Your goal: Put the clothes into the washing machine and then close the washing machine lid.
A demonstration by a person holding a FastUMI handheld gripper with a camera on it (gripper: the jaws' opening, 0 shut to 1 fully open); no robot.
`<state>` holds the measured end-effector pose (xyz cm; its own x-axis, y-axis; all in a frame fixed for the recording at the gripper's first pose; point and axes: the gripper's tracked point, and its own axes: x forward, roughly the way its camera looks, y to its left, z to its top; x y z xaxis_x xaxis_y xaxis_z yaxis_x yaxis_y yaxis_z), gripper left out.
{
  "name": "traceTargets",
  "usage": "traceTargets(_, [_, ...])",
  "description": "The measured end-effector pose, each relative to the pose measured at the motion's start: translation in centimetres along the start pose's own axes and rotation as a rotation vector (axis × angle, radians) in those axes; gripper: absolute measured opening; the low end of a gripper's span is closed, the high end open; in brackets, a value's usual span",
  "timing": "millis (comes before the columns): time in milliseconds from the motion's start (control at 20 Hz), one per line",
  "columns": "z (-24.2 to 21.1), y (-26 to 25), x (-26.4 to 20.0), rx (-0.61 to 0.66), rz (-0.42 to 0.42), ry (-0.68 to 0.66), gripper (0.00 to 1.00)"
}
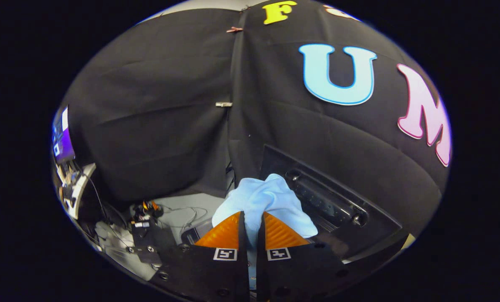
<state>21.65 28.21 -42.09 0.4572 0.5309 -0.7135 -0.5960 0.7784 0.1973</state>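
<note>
Both hand-held gripper (250, 218) fingers pinched tight on soft, crumpled pale-blue cloth (266, 199).

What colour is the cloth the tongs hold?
Light blue cloth, pinched between the tongs; gripper view.

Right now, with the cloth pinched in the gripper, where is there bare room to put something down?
The gripper is shut on the light blue cloth. A bare grey patch of floor lies between the black curtain and the cloth, crossed by thin cables. Left of it, the small orange-and-black gear crowds the ground. The dark washing machine fills the other side.
</note>
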Motion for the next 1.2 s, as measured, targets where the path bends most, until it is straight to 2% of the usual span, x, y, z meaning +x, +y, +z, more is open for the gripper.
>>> traceTargets(200, [-3.3,-0.5,1.4,-0.057,-0.013,0.062,0.11])
traceTargets(500, [-7.5,-1.5,3.0,0.027,-0.043,0.217,0.12])
traceTargets(700, [-8.0,-2.2,3.5,0.062,-0.061,0.240,0.11])
traceTargets(800, [-7.7,-2.4,3.6,0.102,-0.054,0.230,0.41])
traceTargets(1000, [-7.3,-3.1,3.5,0.103,-0.079,0.218,1.00])
traceTargets(1200, [-6.3,-3.3,3.2,0.127,-0.080,0.187,1.00])
